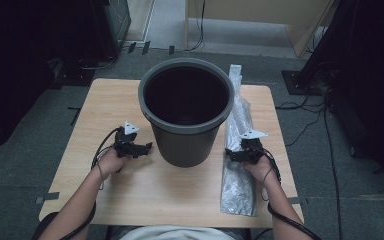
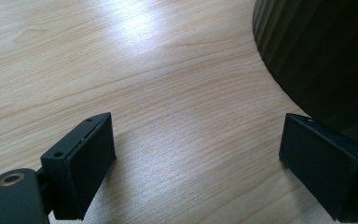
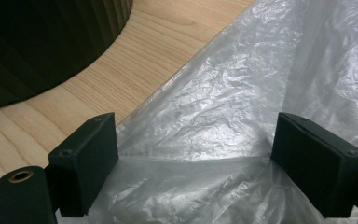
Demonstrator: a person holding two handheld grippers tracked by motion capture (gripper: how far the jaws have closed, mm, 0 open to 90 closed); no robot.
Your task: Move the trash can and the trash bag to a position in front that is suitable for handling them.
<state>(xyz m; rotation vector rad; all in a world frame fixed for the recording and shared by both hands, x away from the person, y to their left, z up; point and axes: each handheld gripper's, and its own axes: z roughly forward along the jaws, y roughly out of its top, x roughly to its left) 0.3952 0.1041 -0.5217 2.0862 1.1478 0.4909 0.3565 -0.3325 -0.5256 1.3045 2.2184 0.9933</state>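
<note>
Grey bin (image 1: 186, 110) stands upright mid-table; folded clear plastic bag (image 1: 238, 165) lies flat at its 3 o'clock, running toward the near edge. Right gripper (image 1: 232, 155) hovers over the bag, jaws spread, film between them but not pinched. Left gripper (image 1: 145, 148), jaws spread and empty, sits at the bin's 9 o'clock over bare table (image 1: 180, 195). Risk: thin, slick film may slip out, or only one layer gets caught, so the bag won't open.

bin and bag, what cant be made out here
- High view: the inside bottom of the dark grey plastic bin is lost in shadow.
- High view: the clear folded plastic bag's far end runs behind the bin rim.
- Right gripper view: the right gripper, jaws open, hangs over the bag; contact unclear.
- Left gripper view: the bin's top is cut off.
</note>
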